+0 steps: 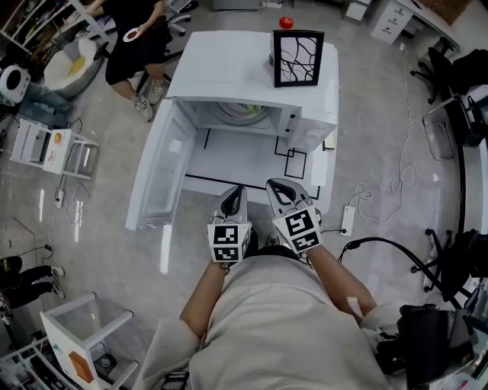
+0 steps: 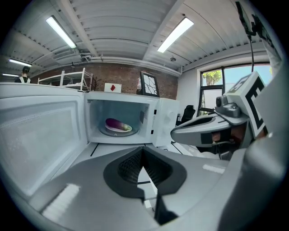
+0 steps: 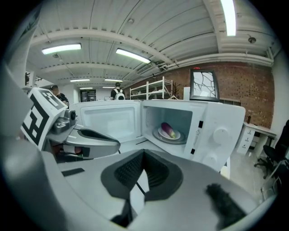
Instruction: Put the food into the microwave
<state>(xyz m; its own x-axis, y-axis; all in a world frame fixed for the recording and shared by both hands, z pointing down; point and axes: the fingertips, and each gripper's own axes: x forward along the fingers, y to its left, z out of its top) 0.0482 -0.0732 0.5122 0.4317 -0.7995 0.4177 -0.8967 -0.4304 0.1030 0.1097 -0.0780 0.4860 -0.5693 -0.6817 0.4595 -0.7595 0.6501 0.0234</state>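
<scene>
My left gripper (image 1: 235, 195) and right gripper (image 1: 279, 189) were both closed on nothing, low centre of the head view — the purple eggplant (image 2: 115, 122) lay on its plate (image 2: 121, 130) inside the open microwave (image 1: 229, 68), above them.

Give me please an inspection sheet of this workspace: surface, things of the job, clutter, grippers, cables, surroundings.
Surface: white table with black line marks.
Job's things: microwave with its door open; purple food lies on a plate inside.
Clutter: framed picture on the microwave top; small red thing behind it.
Grippers: left gripper and right gripper both shut, empty, short of the microwave.
Cables: white cable and power strip on the floor; black cable nearby.
Surroundings: a person, white trolley, office chair.
</scene>
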